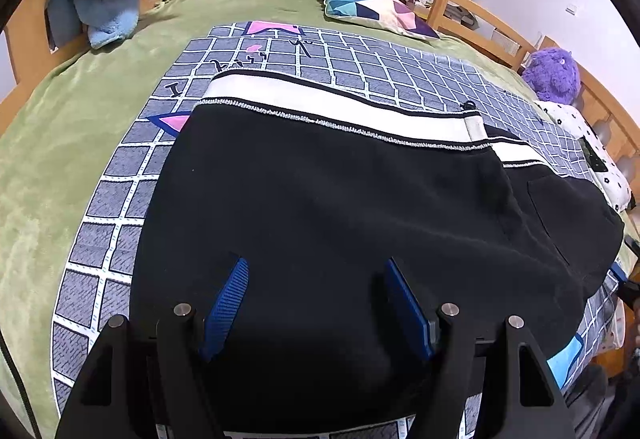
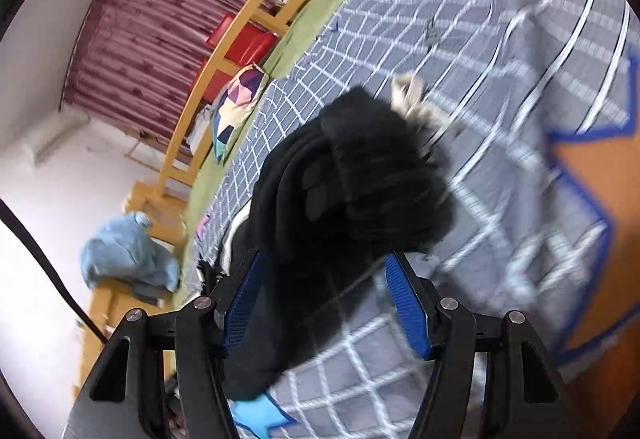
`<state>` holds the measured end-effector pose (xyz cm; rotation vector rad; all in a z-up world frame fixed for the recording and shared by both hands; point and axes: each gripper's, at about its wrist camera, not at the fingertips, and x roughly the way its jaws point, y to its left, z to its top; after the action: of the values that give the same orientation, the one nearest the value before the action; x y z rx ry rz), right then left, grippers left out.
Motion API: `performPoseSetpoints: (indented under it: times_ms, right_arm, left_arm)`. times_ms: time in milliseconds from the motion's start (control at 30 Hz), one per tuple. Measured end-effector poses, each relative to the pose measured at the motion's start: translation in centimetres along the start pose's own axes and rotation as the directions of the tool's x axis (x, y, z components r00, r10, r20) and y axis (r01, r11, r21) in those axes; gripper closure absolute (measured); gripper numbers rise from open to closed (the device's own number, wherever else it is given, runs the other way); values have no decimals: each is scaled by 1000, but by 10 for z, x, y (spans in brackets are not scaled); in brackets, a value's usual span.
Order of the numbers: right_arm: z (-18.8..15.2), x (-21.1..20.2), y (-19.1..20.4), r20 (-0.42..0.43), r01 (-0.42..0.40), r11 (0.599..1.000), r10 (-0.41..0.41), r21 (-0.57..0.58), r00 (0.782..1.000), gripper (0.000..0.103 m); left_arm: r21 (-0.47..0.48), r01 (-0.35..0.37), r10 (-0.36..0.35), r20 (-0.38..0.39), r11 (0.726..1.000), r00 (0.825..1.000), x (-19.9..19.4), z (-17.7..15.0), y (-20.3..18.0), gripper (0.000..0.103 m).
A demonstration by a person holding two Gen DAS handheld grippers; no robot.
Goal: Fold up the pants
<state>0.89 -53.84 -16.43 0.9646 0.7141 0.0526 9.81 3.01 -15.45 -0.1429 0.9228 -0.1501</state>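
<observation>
While the left wrist view shows the black pants [image 1: 340, 207] spread flat on the grid-patterned blanket [image 1: 120, 207], white waistband along the far edge and long axis running left to right, the blurred right wrist view shows only a bunched end. The left gripper [image 1: 316, 303] hovers open above them. The right gripper [image 2: 324, 303] stands open around that cloth, pads not visibly pressing.

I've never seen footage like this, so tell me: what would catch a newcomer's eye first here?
Most striking are the black pants with a white waistband, spread across a grey grid-patterned blanket on a wooden-framed bed. Blue-padded fingers of the left gripper jut in from below, standing apart over the dark cloth. At the bed's right edge sits a fuzzy purple plush toy.
</observation>
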Motion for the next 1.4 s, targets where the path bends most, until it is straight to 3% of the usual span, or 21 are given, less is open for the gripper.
performPoseSetpoints:
  times_ms: [100, 200, 300, 333, 367, 400, 467, 567, 633, 700, 733, 767, 800, 833, 867, 1000, 1100, 1200, 1233, 1300, 1400]
  right_arm:
    - [1, 29, 4, -11, 0, 999, 0, 47, 1000, 35]
    - [13, 53, 3, 8, -29, 994, 28, 109, 1000, 21]
    - [27, 63, 13, 34, 29, 993, -33, 117, 999, 22]
    - [32, 65, 19, 38, 70, 992, -74, 108, 997, 40]
    - [37, 65, 26, 51, 122, 990, -126, 75, 991, 74]
    - [43, 64, 40, 64, 126, 992, -125, -6, 990, 89]
    - [49, 51, 75, 113, 120, 977, -101, -177, 988, 90]
    - [26, 19, 121, 236, 89, 875, 29, -476, 971, 90]
    - [11, 19, 116, 248, 147, 828, -9, -542, 969, 88]
    - [13, 42, 80, 132, 216, 859, -174, -464, 976, 73]
    - [15, 57, 49, 20, 276, 882, -291, -382, 957, 69]
    - [15, 65, 26, -79, 280, 907, -320, -315, 944, 70]
    - [12, 63, 12, -116, 247, 931, -287, -269, 951, 71]
    - [10, 51, 9, -89, 216, 943, -245, -252, 966, 65]
    - [8, 41, 13, -62, 232, 936, -257, -266, 965, 55]
    - [10, 13, 56, 84, 305, 872, -296, -382, 952, 54]
    - [11, 5, 85, 179, 289, 843, -231, -453, 956, 54]
    - [15, 28, 86, 188, 291, 811, -226, -507, 956, 52]
    - [14, 35, 80, 178, 306, 800, -249, -517, 952, 52]
    - [16, 61, 65, 166, 377, 758, -344, -532, 924, 56]
    - [11, 63, 63, 184, 429, 724, -395, -541, 900, 58]
  left_arm:
    - [3, 5, -5, 1, 1000, 1000, 0, -1, 0, 34]
    - [11, 6, -6, 2, 1000, 1000, 1, -2, -1, 33]
    - [27, -2, 2, 2, 1000, 1000, 3, -1, -3, 33]
    - [30, -2, 2, 2, 1000, 1000, 3, -1, -4, 33]
    - [30, 2, -2, 3, 1000, 1000, 3, -1, -3, 33]
    - [25, 8, -9, 4, 1000, 1000, 3, -1, -3, 33]
    - [20, 22, -22, 7, 1000, 1000, 1, -1, -1, 33]
    - [24, 25, -25, 6, 999, 1000, 0, -2, 0, 33]
    - [26, 31, -31, 9, 999, 999, 0, -2, 2, 33]
    - [22, 34, -34, 9, 999, 999, 0, -2, 3, 33]
    - [24, 33, -33, 9, 999, 999, 0, -1, 2, 33]
    - [27, 30, -31, 9, 999, 999, 0, -1, 2, 33]
    - [32, 24, -24, 9, 999, 1000, 1, 0, 1, 33]
    - [34, 20, -20, 8, 999, 1000, 1, 0, 0, 33]
    - [34, 16, -17, 8, 999, 1000, 2, 1, 0, 33]
    - [20, 19, -19, 13, 1000, 1000, 1, 3, -1, 33]
    - [0, 32, -32, 28, 999, 999, -3, 8, 0, 33]
    - [-15, 61, -60, 34, 998, 998, -5, 13, -4, 32]
    - [-7, 59, -59, 38, 998, 998, -5, 14, -7, 33]
    - [20, 44, -45, 45, 999, 998, -6, 11, -11, 32]
    - [75, 23, -18, -59, 997, 998, 16, -4, -15, 30]
